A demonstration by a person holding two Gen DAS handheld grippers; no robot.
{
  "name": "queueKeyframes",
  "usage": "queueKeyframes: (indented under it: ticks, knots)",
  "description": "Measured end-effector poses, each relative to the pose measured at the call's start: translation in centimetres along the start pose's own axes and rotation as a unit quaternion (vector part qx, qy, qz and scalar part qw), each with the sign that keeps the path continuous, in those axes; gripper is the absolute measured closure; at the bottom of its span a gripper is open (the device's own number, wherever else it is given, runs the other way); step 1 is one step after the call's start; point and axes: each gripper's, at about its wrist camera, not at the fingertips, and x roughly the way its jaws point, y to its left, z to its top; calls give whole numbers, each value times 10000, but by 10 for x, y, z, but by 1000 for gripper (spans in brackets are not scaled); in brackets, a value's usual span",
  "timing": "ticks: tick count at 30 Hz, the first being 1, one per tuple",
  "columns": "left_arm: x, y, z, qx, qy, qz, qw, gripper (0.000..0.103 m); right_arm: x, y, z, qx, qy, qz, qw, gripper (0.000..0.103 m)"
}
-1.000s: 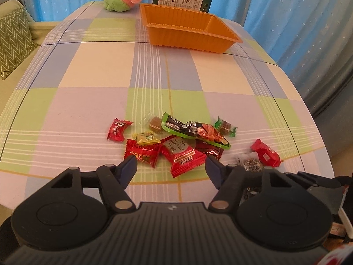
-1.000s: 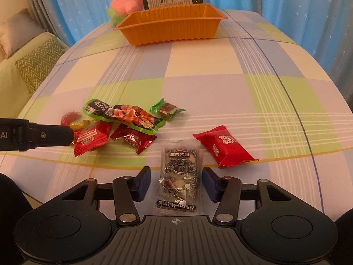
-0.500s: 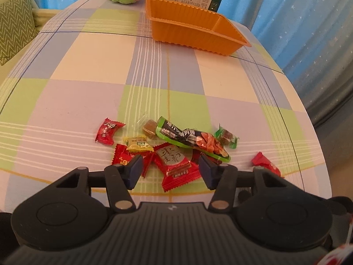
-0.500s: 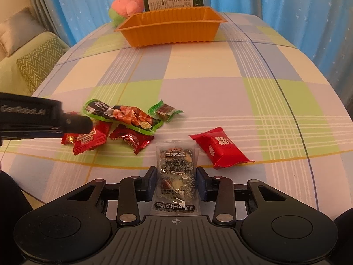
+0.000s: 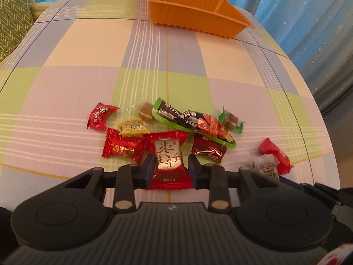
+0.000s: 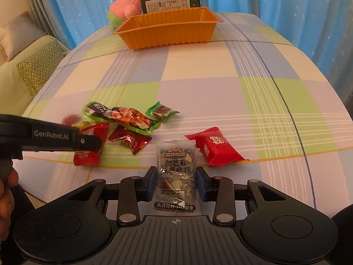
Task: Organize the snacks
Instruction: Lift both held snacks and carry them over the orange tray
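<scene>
Both tongs loaded now; my left tongs [image 5: 169,169] have just been closing and pinch the red date candy [image 5: 168,161] on the counter [image 5: 88,44]; right tongs [image 6: 175,182] are clamped on the clear sesame pack [image 6: 176,172]; I'd say lift straight up, slow, so neighbours don't snag, then carry to the orange tray [image 6: 169,28] at the far end.

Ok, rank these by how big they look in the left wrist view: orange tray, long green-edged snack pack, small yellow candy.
1. orange tray, largest even though farthest.
2. long green-edged snack pack.
3. small yellow candy, smallest; it lies about as near as the pack, so that order is safe.
</scene>
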Motion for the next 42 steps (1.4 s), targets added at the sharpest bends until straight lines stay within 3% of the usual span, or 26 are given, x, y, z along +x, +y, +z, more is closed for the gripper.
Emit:
queueKeyframes:
  ticks: [5,10,25,42]
  knots:
    - [6,-2,1,129,14,106,9999,74,1,-1,-1,4,13,13,10000,65]
    - [5,-5,-1,222,42,133,9997,81,-1,-2,-1,31,-18,30,10000,65]
    - [-46,-14,5,251,-415,-9,9988,82,-30,6,12,-12,-447,159,9989,65]
    - [-83,-41,69,587,-1131,-327,9913,82,-65,4,102,-124,-1133,130,9934,65]
